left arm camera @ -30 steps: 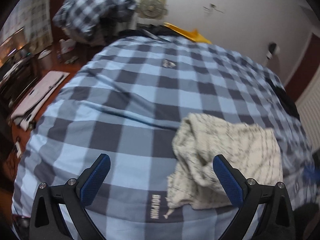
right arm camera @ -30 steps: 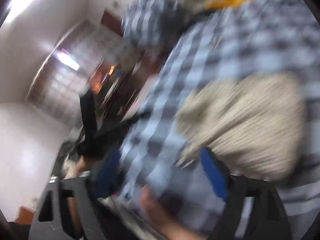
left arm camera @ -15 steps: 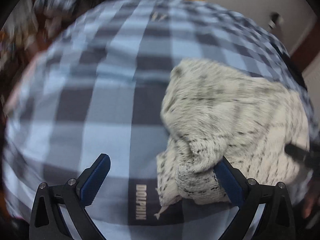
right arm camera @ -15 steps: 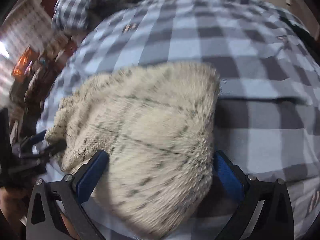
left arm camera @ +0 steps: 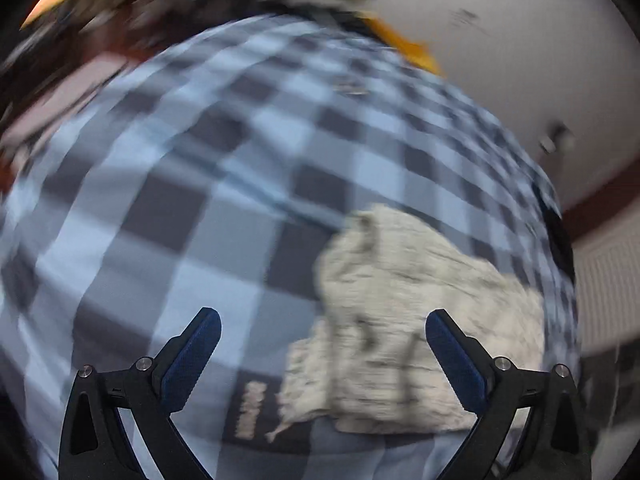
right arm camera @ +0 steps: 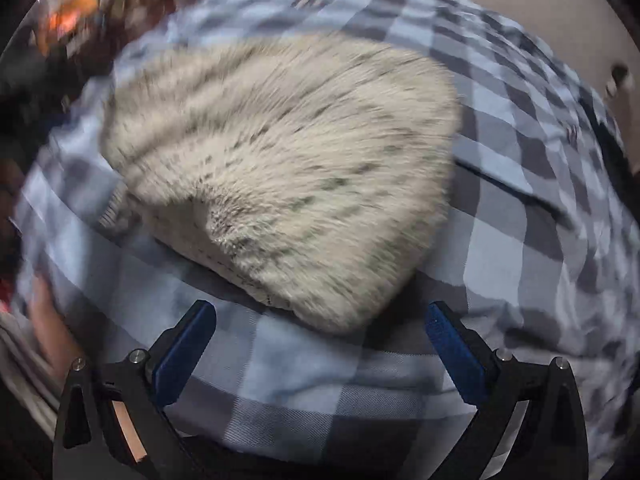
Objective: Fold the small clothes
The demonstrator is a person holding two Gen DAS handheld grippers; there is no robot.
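A cream knit garment (right arm camera: 280, 176) is lying bunched on the blue checked bedcover (right arm camera: 520, 220), just ahead of the right gripper (right arm camera: 320, 344) and ahead-right of the left gripper (left arm camera: 324, 344). Both jaws are standing wide apart, gripping nothing.

both tools (left arm camera: 323, 330) (right arm camera: 320, 324) – wide apart, empty
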